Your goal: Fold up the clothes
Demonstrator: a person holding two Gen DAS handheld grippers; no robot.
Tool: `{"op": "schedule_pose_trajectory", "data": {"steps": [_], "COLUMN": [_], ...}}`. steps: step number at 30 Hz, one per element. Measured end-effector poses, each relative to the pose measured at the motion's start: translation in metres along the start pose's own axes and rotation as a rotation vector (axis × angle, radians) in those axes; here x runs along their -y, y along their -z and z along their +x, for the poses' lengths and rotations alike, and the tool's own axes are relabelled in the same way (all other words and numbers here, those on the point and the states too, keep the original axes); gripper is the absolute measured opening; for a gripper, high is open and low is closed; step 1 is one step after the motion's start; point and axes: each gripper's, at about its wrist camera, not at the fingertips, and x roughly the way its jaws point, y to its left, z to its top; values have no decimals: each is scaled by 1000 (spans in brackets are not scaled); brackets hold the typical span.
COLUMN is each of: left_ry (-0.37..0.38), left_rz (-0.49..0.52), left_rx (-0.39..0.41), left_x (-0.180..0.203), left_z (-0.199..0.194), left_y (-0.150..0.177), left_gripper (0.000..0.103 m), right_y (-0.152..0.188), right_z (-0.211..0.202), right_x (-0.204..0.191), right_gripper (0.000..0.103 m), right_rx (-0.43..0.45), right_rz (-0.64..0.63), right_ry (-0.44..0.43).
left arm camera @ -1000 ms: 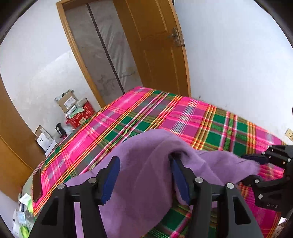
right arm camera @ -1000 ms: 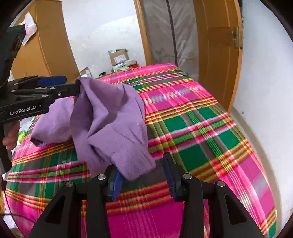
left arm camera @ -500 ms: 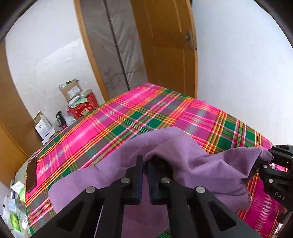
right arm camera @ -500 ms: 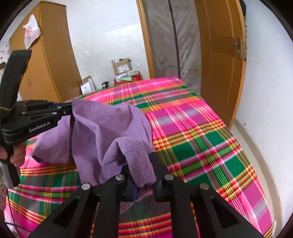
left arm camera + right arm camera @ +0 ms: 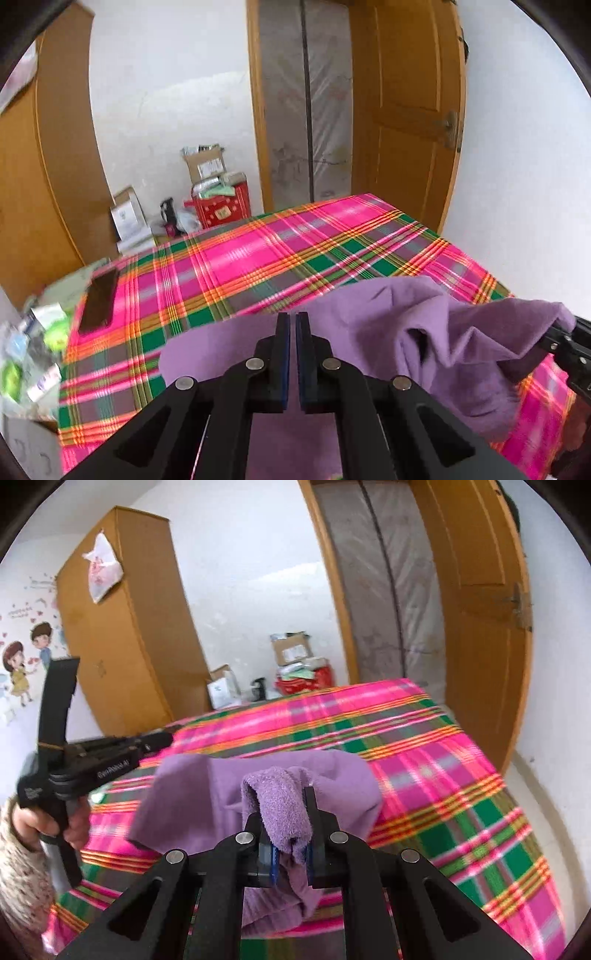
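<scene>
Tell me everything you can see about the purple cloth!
The purple cloth looks soft and fuzzy, like fleece or towelling. It is crumpled, not yet folded, and hangs lifted over the pink, green and orange plaid bedspread. A rolled-up bunch of it is pinched in the right gripper. The left gripper is shut with the cloth spread around and under it; whether its pads pinch any fabric is hard to tell. Wrinkles run between the two.
</scene>
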Motion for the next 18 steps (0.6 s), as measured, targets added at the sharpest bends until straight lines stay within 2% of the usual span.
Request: {"op": "schedule_pose_trajectory", "data": {"steps": [3, 7, 12, 18], "left_ry": [30, 136, 151, 146], "left_rz": [-4, -30, -76, -154], "left_rx": [13, 11, 22, 38], "left_x": [-2, -1, -12, -39], "left_z": [-11, -27, -42, -60], "left_y": [8, 20, 34, 60], "left_gripper": [3, 4, 6, 18], "right_y": [-5, -11, -18, -24], "right_z": [2, 3, 6, 24], "right_x": [-10, -28, -53, -87], "right_gripper": [11, 11, 11, 11], "right_rx": [1, 4, -2, -40], "right_rz": [8, 0, -19, -41], "right_ry": [-60, -135, -233, -349]}}
